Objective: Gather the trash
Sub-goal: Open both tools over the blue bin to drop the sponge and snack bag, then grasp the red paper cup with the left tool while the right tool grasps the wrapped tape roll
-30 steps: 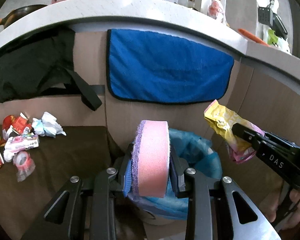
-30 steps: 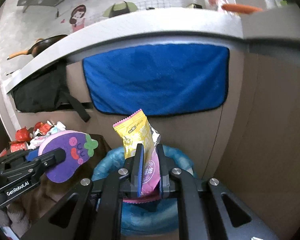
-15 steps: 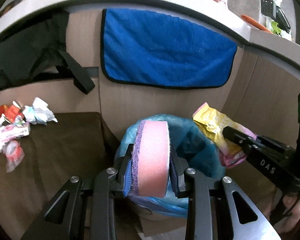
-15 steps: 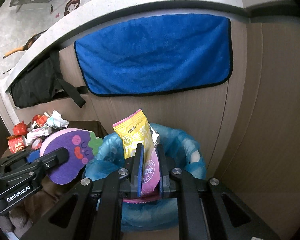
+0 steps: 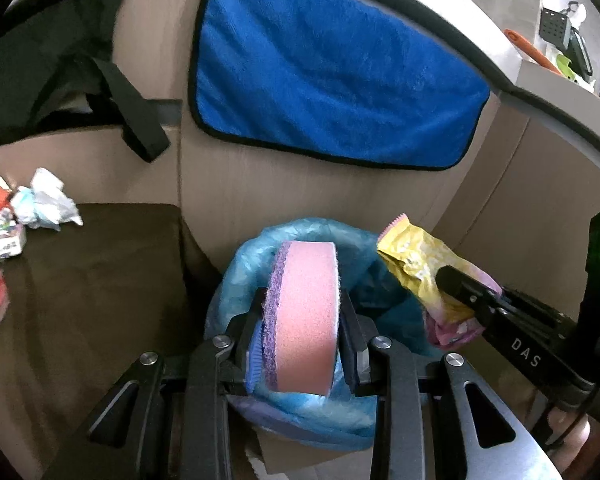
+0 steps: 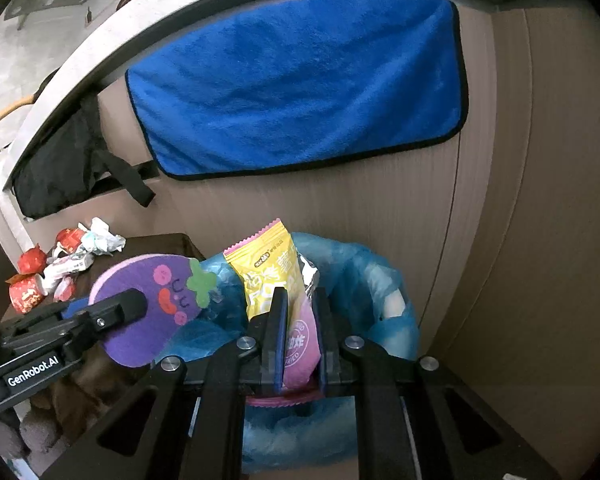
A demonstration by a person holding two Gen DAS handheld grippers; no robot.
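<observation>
While the left tool (image 5: 302,320) grips a pink sponge (image 5: 304,312) over the blue-lined bin (image 5: 236,280), the right tool (image 6: 298,320) beside it is easing open, a yellow snack wrapper (image 6: 270,272) between its pads above the same bin. More wrappers (image 6: 60,264) lie on the brown counter (image 5: 100,272).

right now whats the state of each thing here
left gripper: shut on the sponge
right gripper: jaws opening, snack wrapper between them
bin: open, blue-lined, under both
blue towel: hanging flat
trash pile: uncollected on the brown surface
</observation>
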